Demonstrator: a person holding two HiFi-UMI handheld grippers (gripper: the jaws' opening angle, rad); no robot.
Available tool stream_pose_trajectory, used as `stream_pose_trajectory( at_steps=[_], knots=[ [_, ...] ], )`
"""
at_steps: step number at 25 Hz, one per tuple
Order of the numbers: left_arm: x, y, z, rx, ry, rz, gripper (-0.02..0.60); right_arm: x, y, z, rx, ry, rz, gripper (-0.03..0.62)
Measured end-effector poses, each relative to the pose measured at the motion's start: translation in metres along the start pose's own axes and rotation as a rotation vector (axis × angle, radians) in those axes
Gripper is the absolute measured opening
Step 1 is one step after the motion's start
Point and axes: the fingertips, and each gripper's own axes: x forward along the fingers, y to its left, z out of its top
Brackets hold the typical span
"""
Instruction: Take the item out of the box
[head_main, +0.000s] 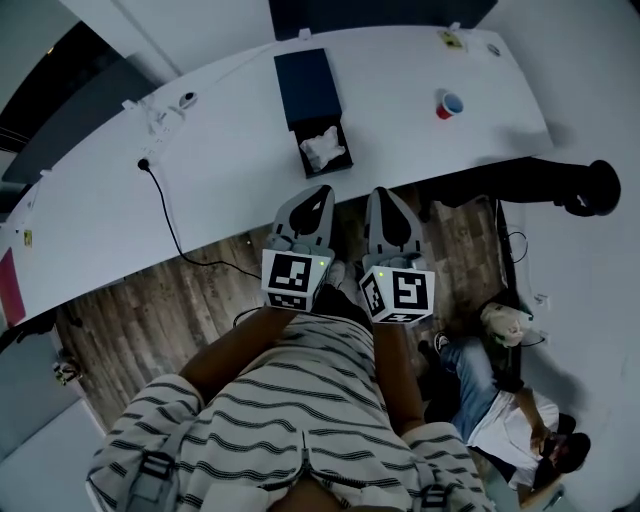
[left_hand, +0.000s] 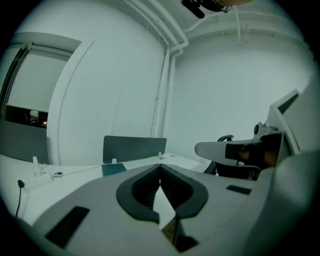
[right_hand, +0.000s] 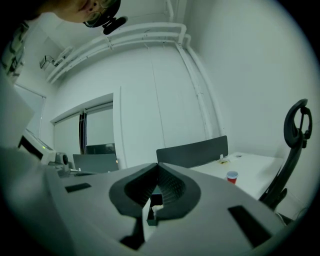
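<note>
Head view: the open box (head_main: 325, 160) is seen near the front edge of the white table (head_main: 120, 200). A white crumpled item (head_main: 323, 148) lies inside it, and the dark blue lid (head_main: 308, 88) lies just behind it; whether the two are joined cannot be told. The left gripper (head_main: 322, 192) and the right gripper (head_main: 383, 194) are held side by side short of the table edge, above the wooden floor, apart from the box.

In the left gripper view the left gripper's (left_hand: 160, 166) jaws are pressed tip to tip with nothing between them. The same is shown for the right gripper (right_hand: 157, 165) in its own view.

Several slips can be expected from here. If the jaws are not parted before the reach, the item is likely to be pushed deeper, or the box shoved back. If the item sits snugly, the box may be lifted with it unless braced. Since the box sits near the edge, it could be dragged off the table by a pull toward the body. The red cup (head_main: 449, 104) is well apart and judged out of harm's way.
</note>
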Motion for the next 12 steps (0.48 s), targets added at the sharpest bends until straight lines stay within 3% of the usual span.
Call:
stream_pose_trajectory(
  at_steps=[12],
  knots=[
    [0.051,0.009,-0.021,-0.023,0.083,0.067,0.025,0.031,-0.034,-0.02,-0.002,0.054,0.037,0.018]
  ],
)
